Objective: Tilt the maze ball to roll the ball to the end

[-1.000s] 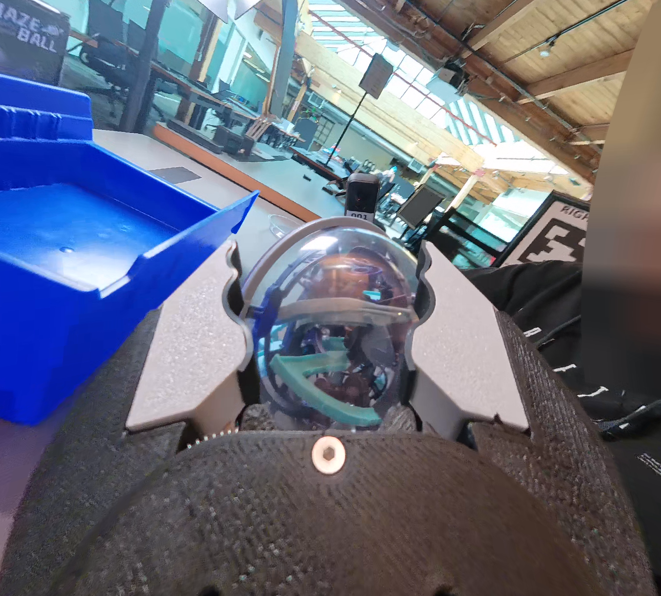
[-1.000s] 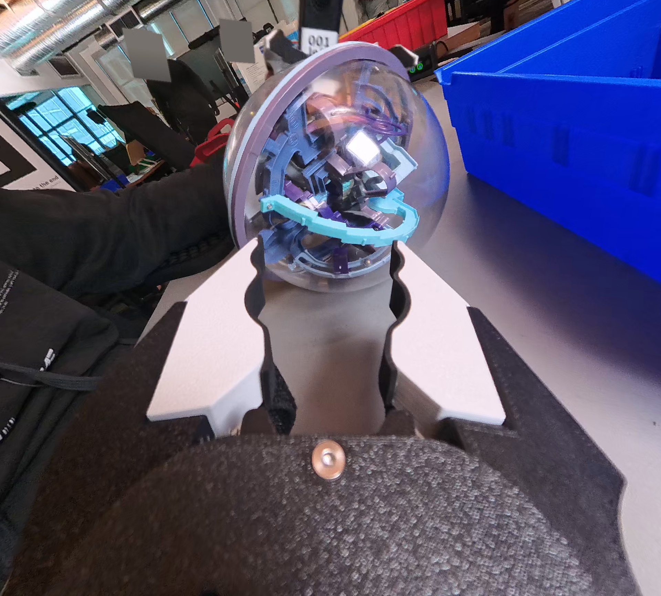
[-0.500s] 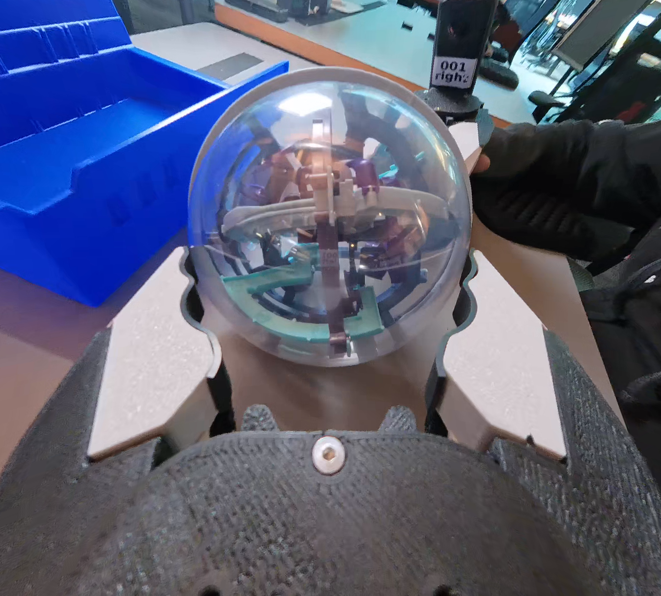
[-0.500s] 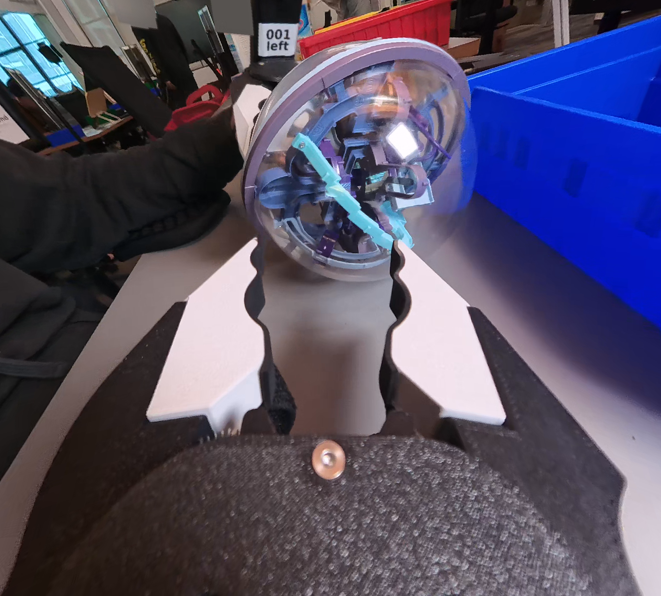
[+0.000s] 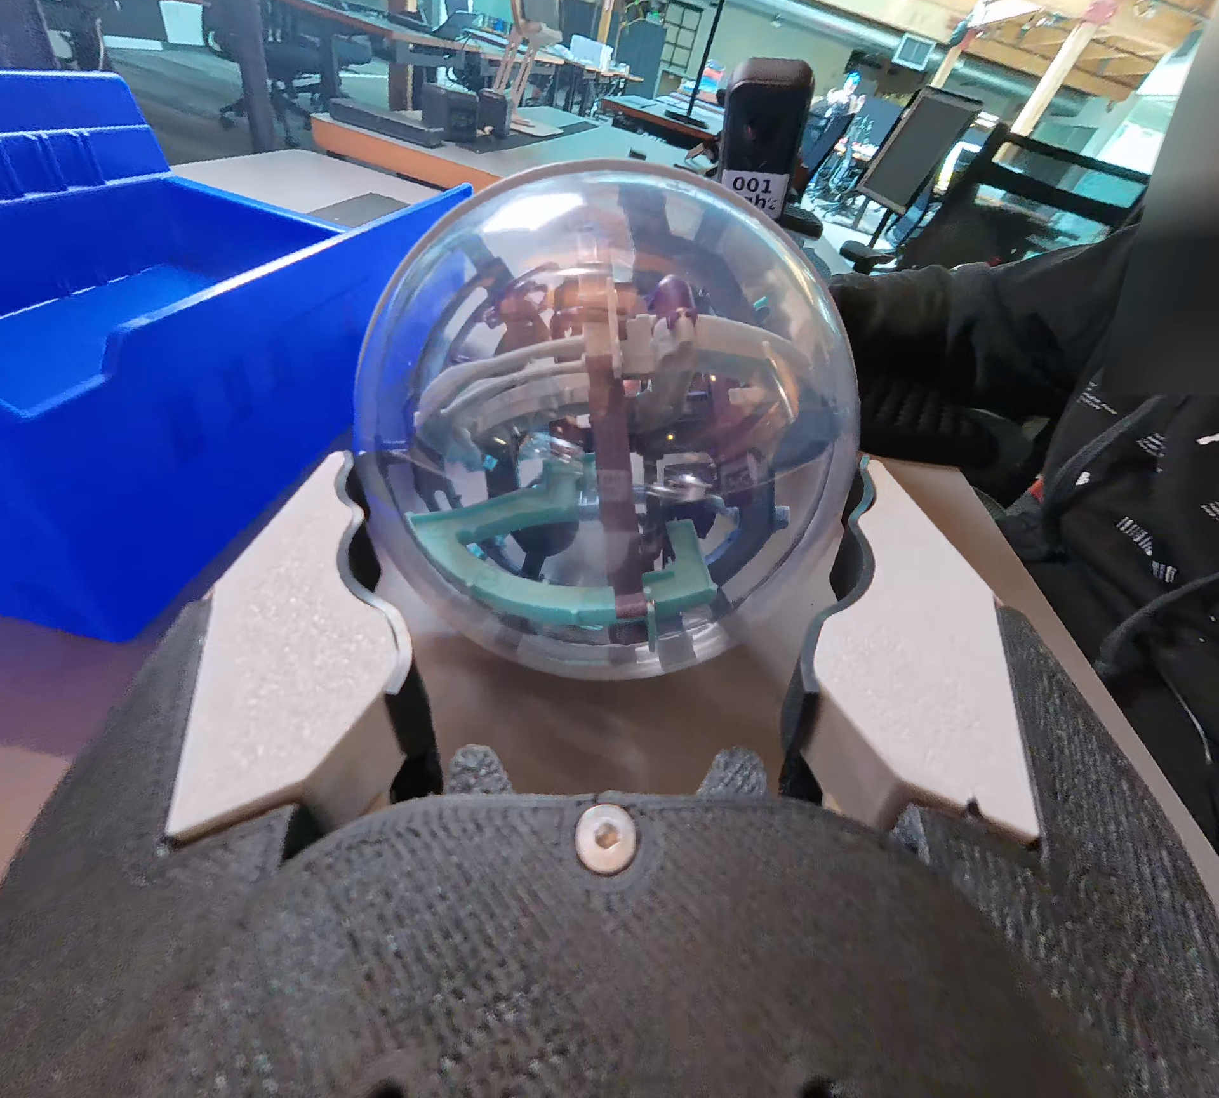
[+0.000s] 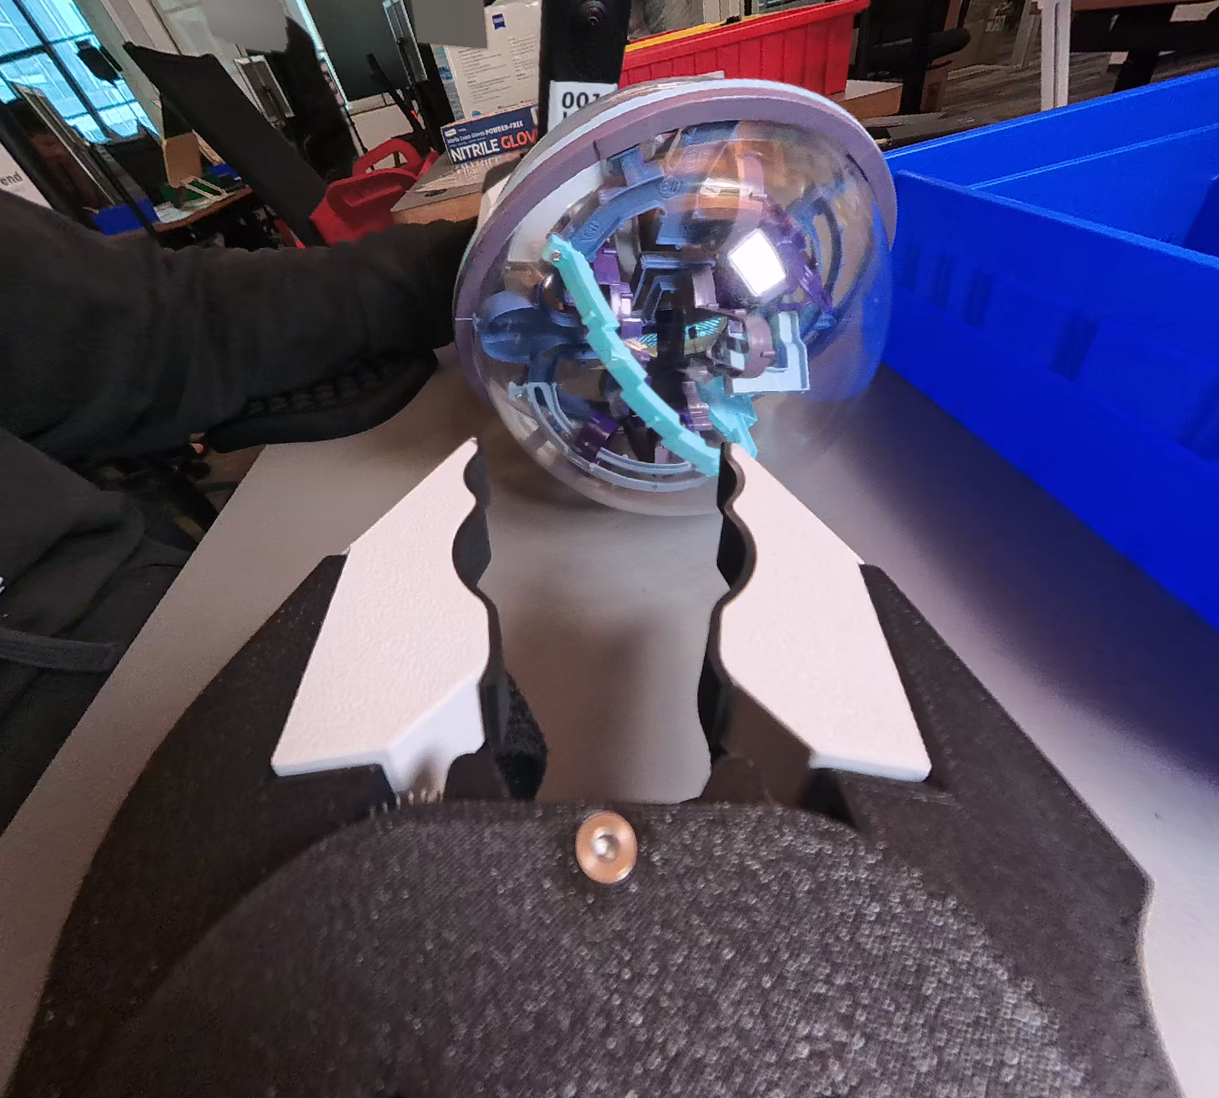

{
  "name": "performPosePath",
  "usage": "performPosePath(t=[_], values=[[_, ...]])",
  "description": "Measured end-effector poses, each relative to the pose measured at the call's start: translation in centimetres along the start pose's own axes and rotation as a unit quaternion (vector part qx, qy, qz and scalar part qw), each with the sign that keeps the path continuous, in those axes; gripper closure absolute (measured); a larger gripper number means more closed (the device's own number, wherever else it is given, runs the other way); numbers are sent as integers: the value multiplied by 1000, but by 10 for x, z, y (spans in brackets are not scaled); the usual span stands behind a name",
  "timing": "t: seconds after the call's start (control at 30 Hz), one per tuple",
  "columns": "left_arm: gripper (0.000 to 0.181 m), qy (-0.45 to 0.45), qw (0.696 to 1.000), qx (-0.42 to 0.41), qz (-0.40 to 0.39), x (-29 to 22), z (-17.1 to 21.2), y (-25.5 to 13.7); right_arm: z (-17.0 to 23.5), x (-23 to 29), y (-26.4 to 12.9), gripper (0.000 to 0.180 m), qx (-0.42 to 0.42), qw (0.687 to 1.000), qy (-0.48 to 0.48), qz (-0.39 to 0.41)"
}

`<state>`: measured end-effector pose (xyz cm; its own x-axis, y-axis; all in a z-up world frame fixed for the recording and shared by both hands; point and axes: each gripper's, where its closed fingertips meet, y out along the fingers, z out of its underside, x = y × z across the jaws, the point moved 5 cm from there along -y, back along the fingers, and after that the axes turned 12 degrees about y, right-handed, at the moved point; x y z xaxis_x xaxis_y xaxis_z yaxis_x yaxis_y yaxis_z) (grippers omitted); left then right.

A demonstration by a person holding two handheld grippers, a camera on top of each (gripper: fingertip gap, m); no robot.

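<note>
The maze ball (image 5: 607, 420) is a clear sphere with teal, grey and purple tracks inside. It rests on the grey table (image 5: 593, 717). My left gripper (image 5: 603, 473) is open wide, with one fingertip (image 5: 330, 506) on each side of the ball's near half. I cannot tell if they touch it. In the right wrist view the ball (image 6: 673, 301) sits just beyond my right gripper (image 6: 600, 460), which is open and empty. Its teal track runs steeply and its right edge is blurred. Each gripper's black camera shows behind the ball in the other's view.
A big blue bin (image 5: 132, 374) stands close beside the ball, on the right in the right wrist view (image 6: 1055, 308). A person's black gloved hand and sleeve (image 5: 989, 354) lie on the other side (image 6: 198, 328). A red bin (image 6: 739, 51) and a glove box (image 6: 491, 140) stand farther back.
One second ago my left gripper held the ball raised and pointed up. It has since opened and the ball sits on the table. The ball has turned, and its teal track went from level to steep.
</note>
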<state>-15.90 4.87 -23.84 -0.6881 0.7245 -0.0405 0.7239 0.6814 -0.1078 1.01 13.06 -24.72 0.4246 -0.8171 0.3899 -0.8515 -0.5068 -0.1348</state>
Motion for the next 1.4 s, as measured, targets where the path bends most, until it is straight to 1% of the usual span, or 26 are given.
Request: performPosePath(t=[0.17,0.37,0.43,0.5,0.6,0.7,0.8,0.87,0.97,1.07,1.23,1.3,1.4], values=[[41,14,1000,-15,23,-1,1,-1,1,2,1,111,5,1000,-20,10],[42,42,998,-21,30,-7,2,-3,2,-2,0,107,15,998,-47,28],[42,51,998,-21,30,-9,2,-3,3,-8,0,105,37,995,-81,42],[42,48,998,-26,33,-11,3,-4,7,-19,2,99,77,987,-134,55],[42,40,998,-33,37,-9,3,-6,11,-32,12,93,126,973,-189,48],[43,32,998,-36,40,-8,3,-6,9,-38,29,90,140,968,-207,32],[43,10,998,-42,36,-4,3,-7,8,-40,40,88,152,969,-197,9],[43,-21,998,-47,36,0,4,-10,4,-40,39,88,140,976,-165,-9],[42,-92,993,-52,54,2,7,-9,-6,-37,30,90,101,988,-110,-39],[42,-117,990,-47,69,3,9,-7,-11,-33,24,90,87,990,-101,-39],[46,-80,993,-31,81,-6,9,-7,-15,-22,15,90,60,992,-104,-43],[52,-52,996,-10,79,-10,11,-9,-20,-17,9,91,37,992,-110,-44],[64,-15,996,44,72,-17,19,-9,-26,-7,0,95,6,990,-131,-49]])
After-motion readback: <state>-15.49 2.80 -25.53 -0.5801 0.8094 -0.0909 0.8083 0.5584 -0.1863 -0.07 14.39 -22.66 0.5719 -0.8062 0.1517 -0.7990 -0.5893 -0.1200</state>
